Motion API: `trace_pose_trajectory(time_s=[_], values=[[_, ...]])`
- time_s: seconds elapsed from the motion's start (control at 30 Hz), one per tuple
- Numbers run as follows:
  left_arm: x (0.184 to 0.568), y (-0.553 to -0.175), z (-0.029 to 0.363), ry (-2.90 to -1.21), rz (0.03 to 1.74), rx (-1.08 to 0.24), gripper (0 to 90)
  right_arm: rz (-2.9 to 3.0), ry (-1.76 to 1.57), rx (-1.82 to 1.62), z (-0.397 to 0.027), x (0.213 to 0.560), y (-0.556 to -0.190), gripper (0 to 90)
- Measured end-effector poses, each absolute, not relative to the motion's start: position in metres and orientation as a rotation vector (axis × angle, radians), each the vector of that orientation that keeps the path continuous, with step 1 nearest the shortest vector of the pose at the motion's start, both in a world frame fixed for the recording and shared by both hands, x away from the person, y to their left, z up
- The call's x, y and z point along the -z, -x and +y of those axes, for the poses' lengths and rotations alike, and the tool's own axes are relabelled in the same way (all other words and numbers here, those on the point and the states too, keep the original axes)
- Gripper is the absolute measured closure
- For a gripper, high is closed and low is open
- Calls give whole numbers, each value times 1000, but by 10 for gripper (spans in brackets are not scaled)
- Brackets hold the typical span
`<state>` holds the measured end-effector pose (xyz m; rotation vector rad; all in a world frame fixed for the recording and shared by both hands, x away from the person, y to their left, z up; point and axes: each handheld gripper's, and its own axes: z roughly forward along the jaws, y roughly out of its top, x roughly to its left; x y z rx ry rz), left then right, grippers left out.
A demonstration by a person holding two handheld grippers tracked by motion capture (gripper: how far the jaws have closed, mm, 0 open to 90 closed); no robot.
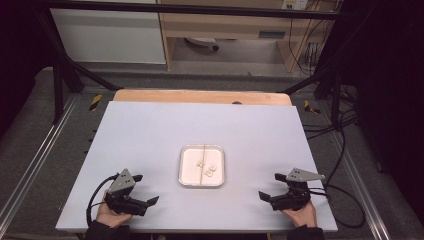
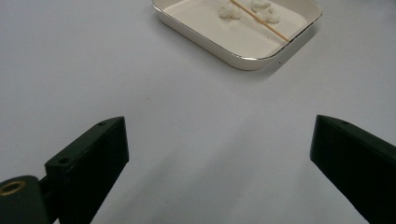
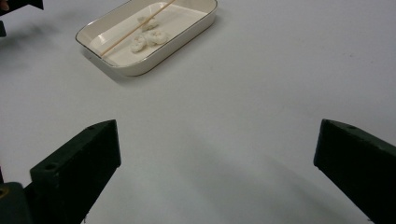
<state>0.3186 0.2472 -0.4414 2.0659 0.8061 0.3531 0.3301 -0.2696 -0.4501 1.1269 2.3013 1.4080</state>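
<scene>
White tray point(image 1: 202, 181) at centre of pale counter point(image 1: 150, 130), thin wooden stick point(image 1: 204, 162) across small white pieces point(image 1: 210, 169), left gripper point(image 1: 146, 189) released, right gripper point(image 1: 270, 185) released, both well apart from tray

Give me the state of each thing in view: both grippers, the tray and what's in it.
Left gripper: open, empty, near the table's front edge, left of the tray.
Right gripper: open, empty, right of the tray.
Tray: upright on the table, untouched.
Stick: lying across the tray, over its rim.
White lumps: loose in the tray, beside the stick.
</scene>
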Motion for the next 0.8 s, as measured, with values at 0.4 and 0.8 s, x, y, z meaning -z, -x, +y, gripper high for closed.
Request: trace_pose_trajectory(time_s=[0.4, 0.8], values=[[439, -319, 239, -2085, 816, -365, 44, 2295, -1133, -1406, -270, 449, -330, 13], [433, -320, 225, -2094, 826, -384, 44, 2295, -1128, -1400, -270, 449, -330, 13]])
